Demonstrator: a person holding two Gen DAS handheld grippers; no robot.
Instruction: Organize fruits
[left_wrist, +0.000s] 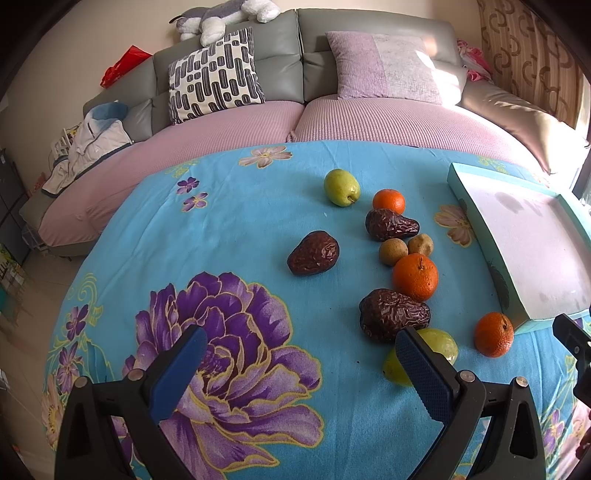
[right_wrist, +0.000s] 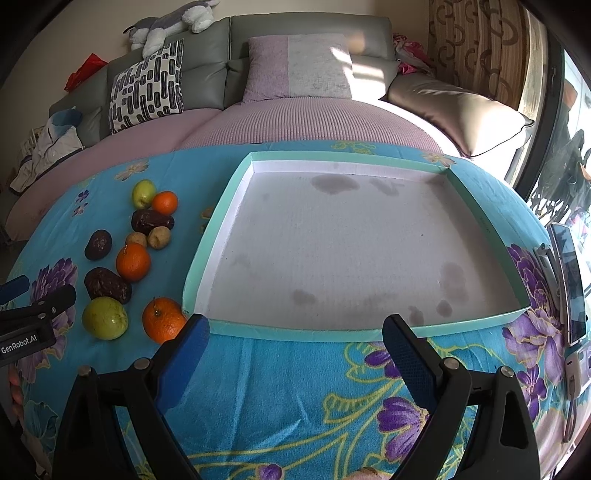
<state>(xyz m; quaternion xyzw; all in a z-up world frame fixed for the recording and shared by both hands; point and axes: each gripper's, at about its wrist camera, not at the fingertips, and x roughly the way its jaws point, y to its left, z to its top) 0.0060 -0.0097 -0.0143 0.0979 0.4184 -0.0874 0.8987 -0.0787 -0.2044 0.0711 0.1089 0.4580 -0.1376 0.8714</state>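
Loose fruit lies on a blue flowered cloth (left_wrist: 236, 221): a far green fruit (left_wrist: 341, 187), three oranges (left_wrist: 415, 277) (left_wrist: 388, 201) (left_wrist: 494, 334), three dark wrinkled dates (left_wrist: 313, 253) (left_wrist: 391, 223) (left_wrist: 393, 314), two small brown fruits (left_wrist: 393, 251) and a near green fruit (left_wrist: 439, 345). My left gripper (left_wrist: 299, 358) is open with nothing in it, its right finger (left_wrist: 424, 373) in front of the near green fruit. A shallow teal-rimmed tray (right_wrist: 480, 218) sits empty to the right. My right gripper (right_wrist: 295, 345) stands open before the tray's front edge, beside the nearest orange (right_wrist: 162, 319).
A grey sofa with a pink cover (left_wrist: 369, 118) and cushions (left_wrist: 214, 77) runs behind the table. A phone (right_wrist: 570, 280) and a cable lie at the table's right edge. The left gripper's body (right_wrist: 33, 317) shows at the left in the right wrist view.
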